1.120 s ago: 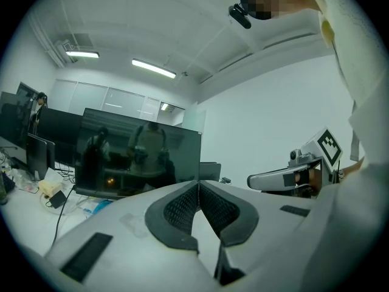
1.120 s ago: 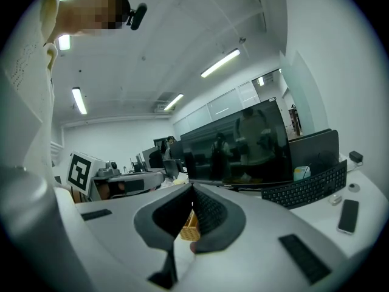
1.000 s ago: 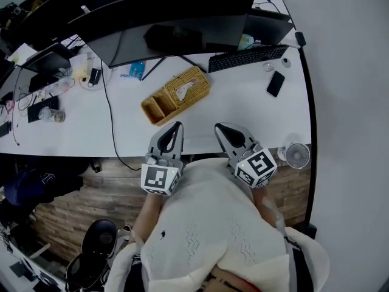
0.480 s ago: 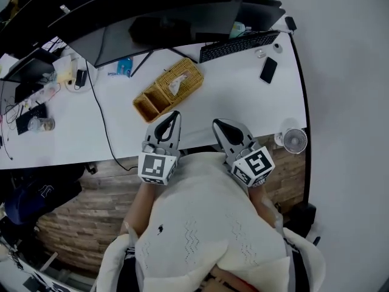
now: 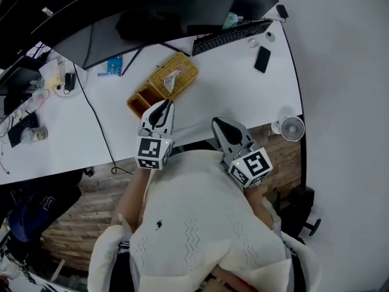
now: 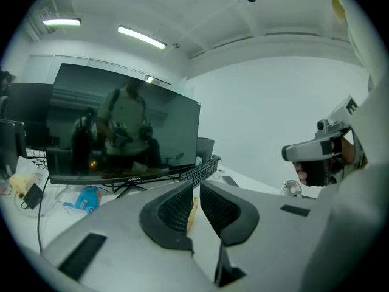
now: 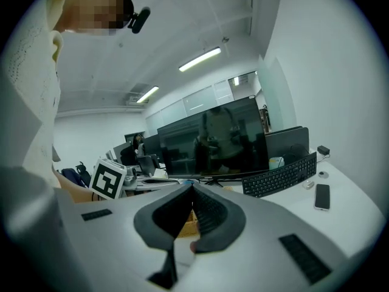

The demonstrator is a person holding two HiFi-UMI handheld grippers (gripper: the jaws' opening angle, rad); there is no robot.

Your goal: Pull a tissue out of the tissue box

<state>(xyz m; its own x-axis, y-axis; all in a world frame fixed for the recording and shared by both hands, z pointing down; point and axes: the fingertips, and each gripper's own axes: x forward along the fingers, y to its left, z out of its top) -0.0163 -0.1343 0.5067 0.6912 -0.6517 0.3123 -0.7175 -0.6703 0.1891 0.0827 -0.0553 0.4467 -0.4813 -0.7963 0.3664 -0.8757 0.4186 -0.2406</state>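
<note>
**A:** Where's the tissue box [image 5: 176,76]?

**B:** Mid-counter [image 5: 234,93], nearer the far edge, just in front of the monitor [image 5: 152,20]. Wicker cover, lying diagonal. The tissue [image 5: 172,78] pokes up thru the top slot. There's an open compartment [image 5: 138,101] at the end toward the near-left corner.

**A:** Grippers?

**B:** Left gripper [image 5: 162,106] hovers by that compartment end, jaws pressed together w/ nothing btwn them. Right gripper [image 5: 218,123] sits over the near edge, well apart from the box, also clenched & empty.

**A:** So no grab yet.

**B:** Looks like approach only, tissue untouched.

**A:** Tips for the pull?

**B:** Spread the jaws before going down, not at the last sec. Come at the tuft from above and pinch it low, close to the slot, but catch paper only, no wicker. Then draw straight up, slow & steady; a sideways yank prob tears it or drags the box toward the edge. The box looks light, so I'd rest the spare gripper on the compartment end to hold it down.
</note>
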